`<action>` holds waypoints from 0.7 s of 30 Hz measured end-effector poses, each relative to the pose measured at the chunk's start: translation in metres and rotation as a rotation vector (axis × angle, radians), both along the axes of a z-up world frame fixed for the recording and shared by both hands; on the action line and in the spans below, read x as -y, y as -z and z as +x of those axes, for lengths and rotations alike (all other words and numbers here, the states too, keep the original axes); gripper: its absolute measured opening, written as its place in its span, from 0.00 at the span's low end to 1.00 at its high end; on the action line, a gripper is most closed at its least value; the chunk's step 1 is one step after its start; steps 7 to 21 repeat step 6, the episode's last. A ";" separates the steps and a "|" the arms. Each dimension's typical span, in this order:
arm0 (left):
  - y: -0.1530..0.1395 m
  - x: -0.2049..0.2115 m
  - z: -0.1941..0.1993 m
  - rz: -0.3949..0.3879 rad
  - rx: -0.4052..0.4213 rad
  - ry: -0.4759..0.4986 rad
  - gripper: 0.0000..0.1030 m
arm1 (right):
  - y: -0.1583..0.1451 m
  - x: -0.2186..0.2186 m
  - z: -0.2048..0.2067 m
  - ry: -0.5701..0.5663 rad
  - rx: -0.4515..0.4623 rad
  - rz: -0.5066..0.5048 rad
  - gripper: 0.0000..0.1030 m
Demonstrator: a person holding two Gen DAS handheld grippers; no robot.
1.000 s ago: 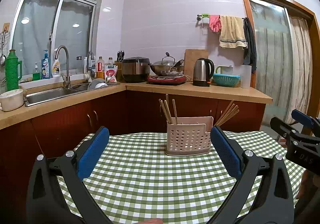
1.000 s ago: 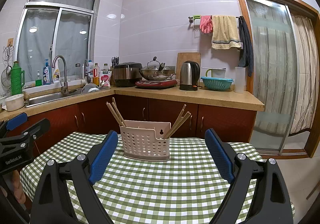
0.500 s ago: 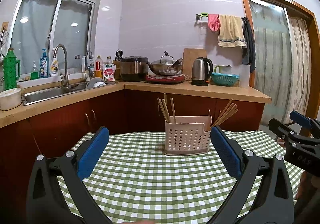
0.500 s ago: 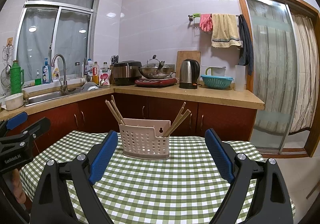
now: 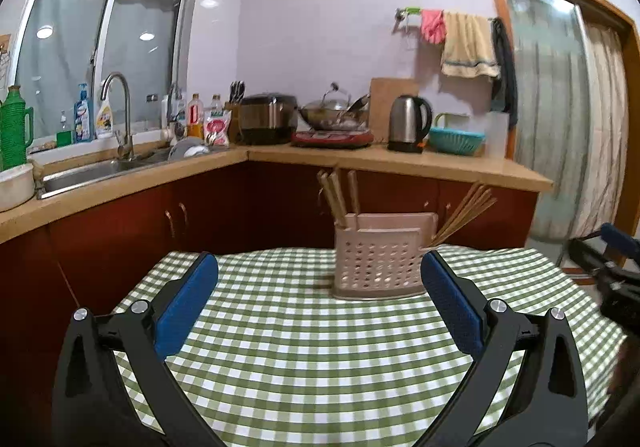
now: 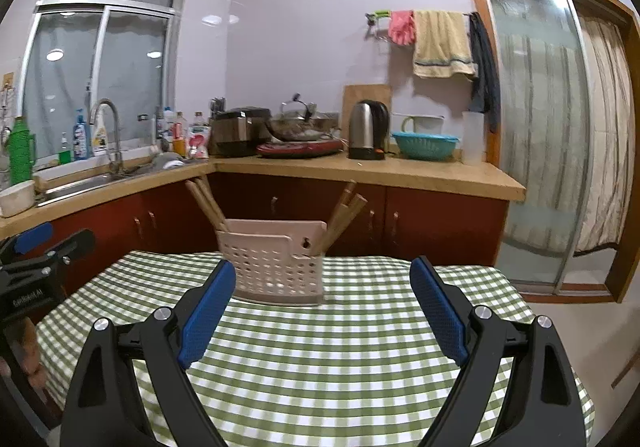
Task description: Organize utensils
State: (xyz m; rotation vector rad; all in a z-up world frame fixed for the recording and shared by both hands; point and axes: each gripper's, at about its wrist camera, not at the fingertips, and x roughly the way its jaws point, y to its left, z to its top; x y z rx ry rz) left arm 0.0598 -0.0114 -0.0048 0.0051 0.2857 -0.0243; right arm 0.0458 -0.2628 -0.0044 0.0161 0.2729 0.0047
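Note:
A pinkish perforated utensil holder [image 5: 378, 263] stands at the far side of a table with a green checked cloth [image 5: 304, 347]; it also shows in the right wrist view [image 6: 276, 271]. Wooden chopsticks lean out of its left end [image 5: 336, 195] and its right end [image 5: 466, 213]. My left gripper [image 5: 319, 287] is open and empty, a short way in front of the holder. My right gripper [image 6: 322, 293] is open and empty, also facing the holder. Each gripper shows at the edge of the other's view: right [image 5: 612, 271], left [image 6: 36, 271].
Behind the table runs an L-shaped kitchen counter [image 5: 400, 163] with dark red cabinets, a sink [image 5: 92, 171], a rice cooker [image 5: 266, 119], a wok, a kettle [image 5: 408, 123] and a teal basket. A sliding glass door [image 6: 536, 143] is at the right.
Both grippers have moved forward toward the holder, which looks larger now. Both stay open and empty.

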 end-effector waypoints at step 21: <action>0.053 -0.024 0.073 0.029 -0.182 -0.039 0.96 | 0.044 0.049 0.057 0.087 -0.123 0.019 0.84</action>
